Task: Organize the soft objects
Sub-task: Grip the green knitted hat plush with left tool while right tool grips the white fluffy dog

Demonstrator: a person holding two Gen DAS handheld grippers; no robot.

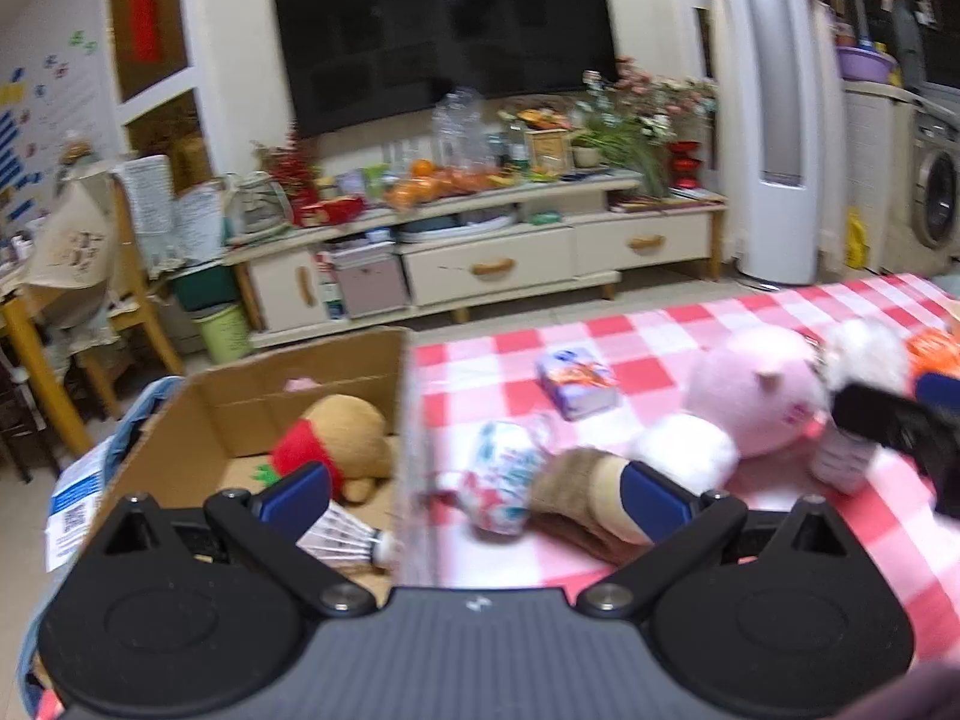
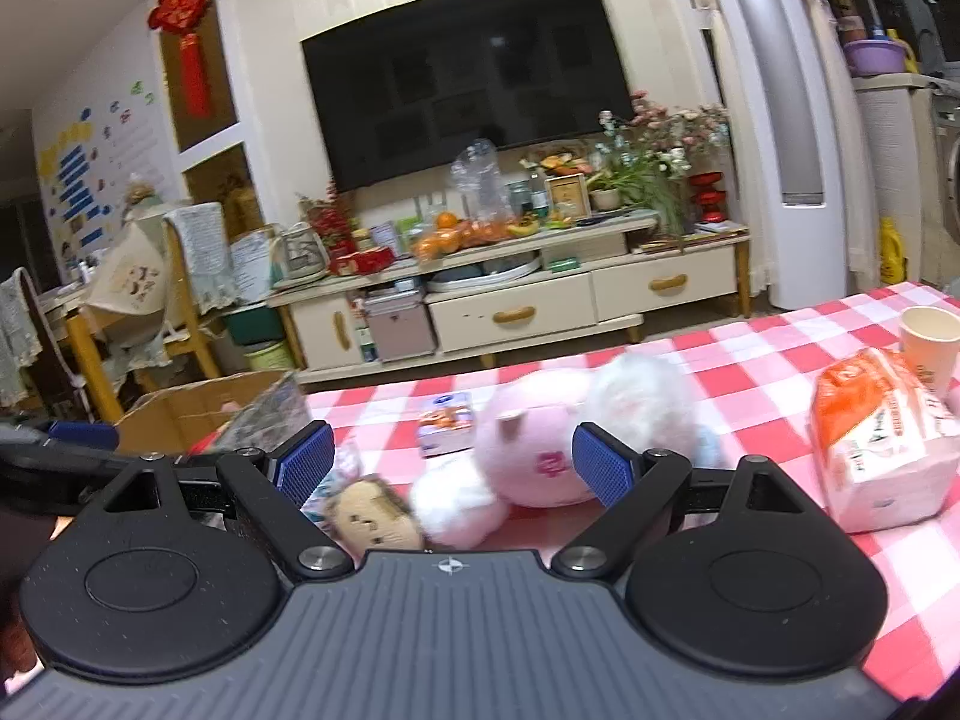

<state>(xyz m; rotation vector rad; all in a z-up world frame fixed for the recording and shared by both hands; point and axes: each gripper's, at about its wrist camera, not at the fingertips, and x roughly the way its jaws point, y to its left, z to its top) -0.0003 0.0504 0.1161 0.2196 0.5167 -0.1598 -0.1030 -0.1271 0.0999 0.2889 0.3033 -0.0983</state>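
A big dark television [image 2: 468,75] filled the far wall, and under it ran a cream TV cabinet [image 2: 516,300] crowded with oranges, bottles and flowers. A tall white floor-standing air conditioner [image 2: 786,120] stood to its right. Closer in, the tabletop [image 2: 750,354] wore a red-and-white checked cloth. Off its left edge sat an open cardboard box [image 1: 252,414], and inside it lay a brown plush toy [image 1: 348,438] with a red patch, with a white shuttlecock [image 1: 351,537] near the box's front.

On the tabletop, the pink plush toy [image 2: 540,450] lay on its side near the middle, round-headed with small ears and a white fluffy limb toward the camera; a white fluffy toy [image 2: 642,396] touched it from behind. Just beside it to the left rested a small brown hedgehog-like plush [image 2: 372,516]. A pack of tissues in orange-and-white wrapping [image 2: 882,450] sat to the right, a paper cup [image 2: 930,342] just behind it. A small printed tissue packet [image 1: 576,381] lay further back, and a crumpled printed packet [image 1: 504,480] lay near the table's left edge.

The left gripper [image 1: 474,495] hovered over the seam between box and tabletop, jaws wide apart and empty. The right gripper [image 2: 453,462] faced the pink plush, jaws likewise spread, gripping nothing.
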